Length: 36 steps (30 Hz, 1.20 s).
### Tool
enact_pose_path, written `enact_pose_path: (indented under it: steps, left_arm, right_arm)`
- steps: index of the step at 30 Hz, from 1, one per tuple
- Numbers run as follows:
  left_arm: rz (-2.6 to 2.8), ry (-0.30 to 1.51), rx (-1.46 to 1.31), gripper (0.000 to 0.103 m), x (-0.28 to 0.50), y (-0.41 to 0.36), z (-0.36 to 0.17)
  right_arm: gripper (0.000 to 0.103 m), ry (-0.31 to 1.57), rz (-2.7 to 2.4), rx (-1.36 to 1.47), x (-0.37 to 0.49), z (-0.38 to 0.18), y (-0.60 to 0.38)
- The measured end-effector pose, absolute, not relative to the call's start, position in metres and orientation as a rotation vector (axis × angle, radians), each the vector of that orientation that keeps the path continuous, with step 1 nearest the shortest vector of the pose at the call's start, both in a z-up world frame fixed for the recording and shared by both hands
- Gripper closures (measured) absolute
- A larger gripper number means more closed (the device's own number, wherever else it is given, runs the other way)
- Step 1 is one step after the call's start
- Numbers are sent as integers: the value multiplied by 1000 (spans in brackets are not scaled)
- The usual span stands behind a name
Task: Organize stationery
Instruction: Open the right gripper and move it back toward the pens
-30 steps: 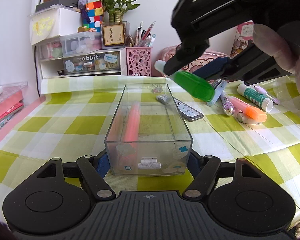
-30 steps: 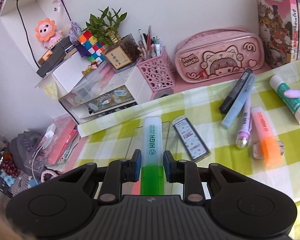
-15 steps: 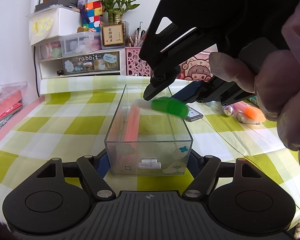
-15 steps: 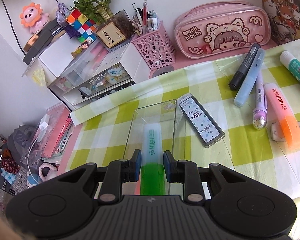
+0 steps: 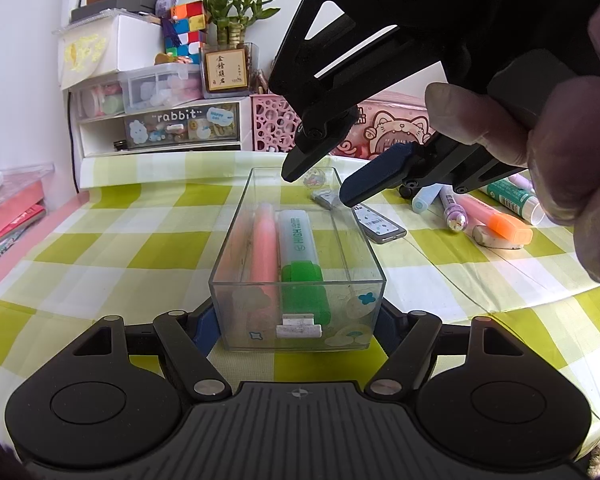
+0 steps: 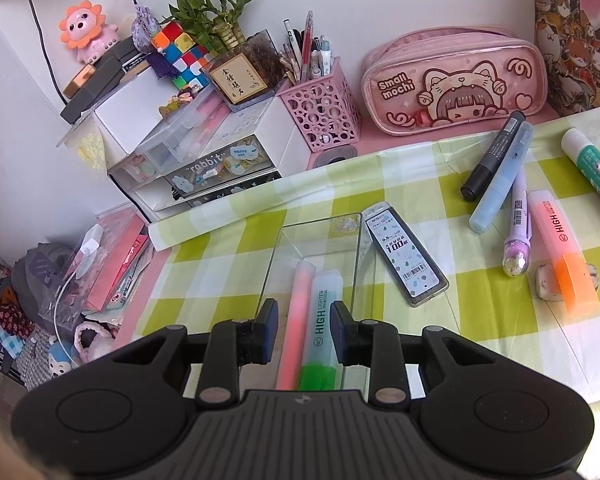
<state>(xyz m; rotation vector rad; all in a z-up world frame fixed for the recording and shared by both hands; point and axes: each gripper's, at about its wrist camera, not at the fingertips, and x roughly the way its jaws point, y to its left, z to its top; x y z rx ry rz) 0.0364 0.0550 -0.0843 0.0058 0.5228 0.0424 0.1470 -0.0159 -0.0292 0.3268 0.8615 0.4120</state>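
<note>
A clear plastic box point(image 5: 356, 252) stands on the checked cloth, and my left gripper point(image 5: 298, 316) is shut on its near end. Inside lie a pink highlighter point(image 5: 265, 240) and a green highlighter point(image 5: 300, 256), side by side; both also show in the right wrist view, the pink one point(image 6: 298, 316) and the green one point(image 6: 320, 320). My right gripper point(image 6: 304, 330) is open and empty above the box point(image 6: 274, 256); it shows over the box's far end in the left wrist view point(image 5: 316, 186).
To the right lie a lead refill case point(image 6: 406, 260), black marker point(image 6: 492, 156), light blue marker point(image 6: 502, 184), purple pen point(image 6: 518, 224), orange highlighter point(image 6: 560, 252), eraser point(image 6: 546, 286) and glue stick point(image 6: 592, 168). A pink pen cup point(image 6: 322, 110), pencil case point(image 6: 454, 80) and drawers point(image 6: 204, 160) stand behind.
My right gripper carried the green highlighter down into the box, opened and let it go; it now lies beside the pink one. The left gripper has not moved.
</note>
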Motion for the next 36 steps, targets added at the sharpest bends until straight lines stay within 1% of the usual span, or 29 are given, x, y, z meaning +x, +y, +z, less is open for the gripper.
enact_pose_path:
  steps: [4, 10, 12, 15, 17, 28, 36]
  left_arm:
    - [42, 523, 6, 30, 36, 55, -84]
    - [42, 523, 6, 30, 36, 55, -84]
    - [42, 523, 5, 30, 36, 55, -84]
    - [42, 523, 5, 30, 36, 55, -84]
    - [42, 523, 5, 30, 36, 55, -84]
    - [41, 522, 5, 30, 36, 56, -85]
    - [40, 522, 5, 30, 36, 56, -85]
  right_arm:
    - [63, 849, 419, 321, 144, -26, -19]
    - [49, 798, 382, 361, 141, -17, -48]
    - [40, 778, 353, 388, 141, -15, -62]
    - [31, 755, 311, 426, 142, -14, -81]
    - [28, 744, 287, 444, 143, -14, -91]
    - [27, 706, 161, 478, 146, -24, -133]
    - [27, 726, 184, 479, 152, -38, -131]
